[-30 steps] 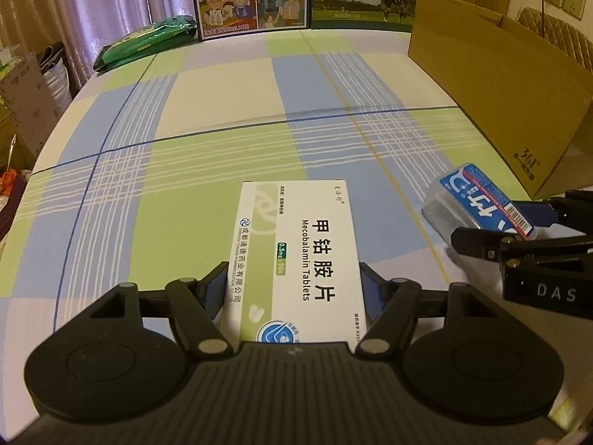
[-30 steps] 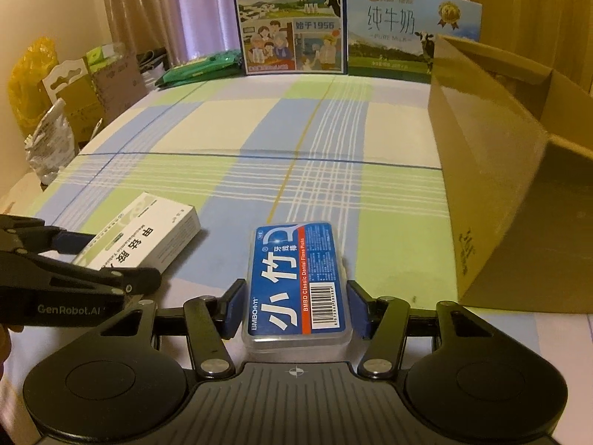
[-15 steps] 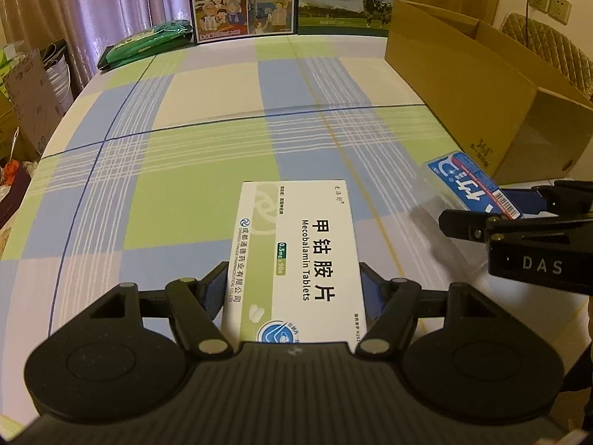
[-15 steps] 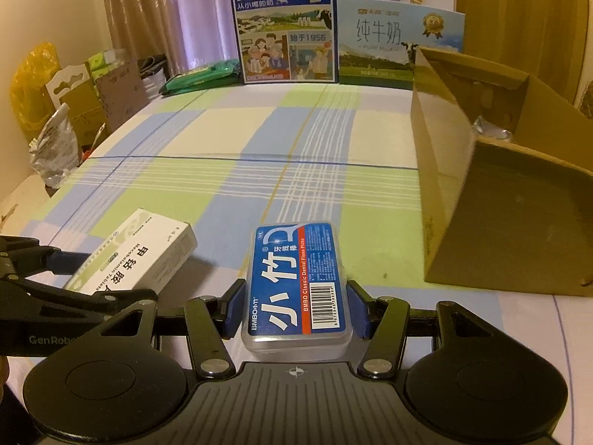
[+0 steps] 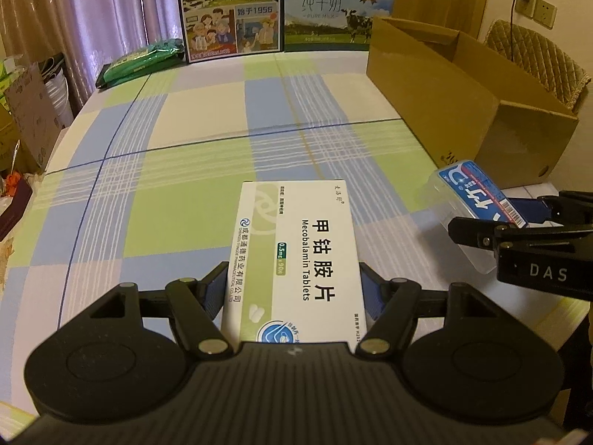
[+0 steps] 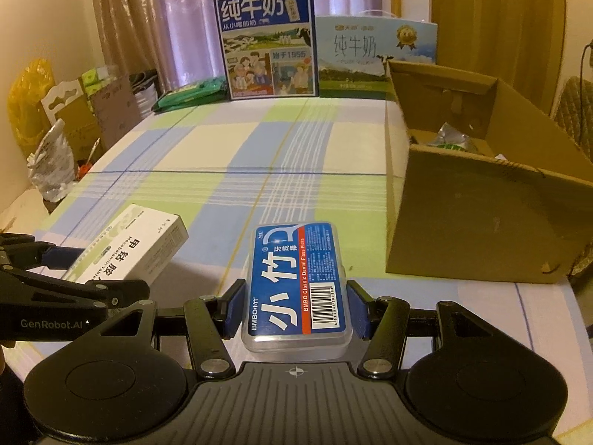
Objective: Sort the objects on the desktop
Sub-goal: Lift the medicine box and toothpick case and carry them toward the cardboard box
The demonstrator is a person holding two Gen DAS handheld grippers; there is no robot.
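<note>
Fingers of the left hand-held gripper [image 5: 292, 285] are pressed on both long sides of the white tablet box [image 5: 296, 256], which is held above the checked tabletop [image 5: 207, 126]. The right hand-held gripper [image 6: 296, 307] pinches the clear floss pick case [image 6: 296, 282] with a blue label in the same way. To the right stands the open cardboard box [image 6: 481, 222], with some packets inside.
</note>
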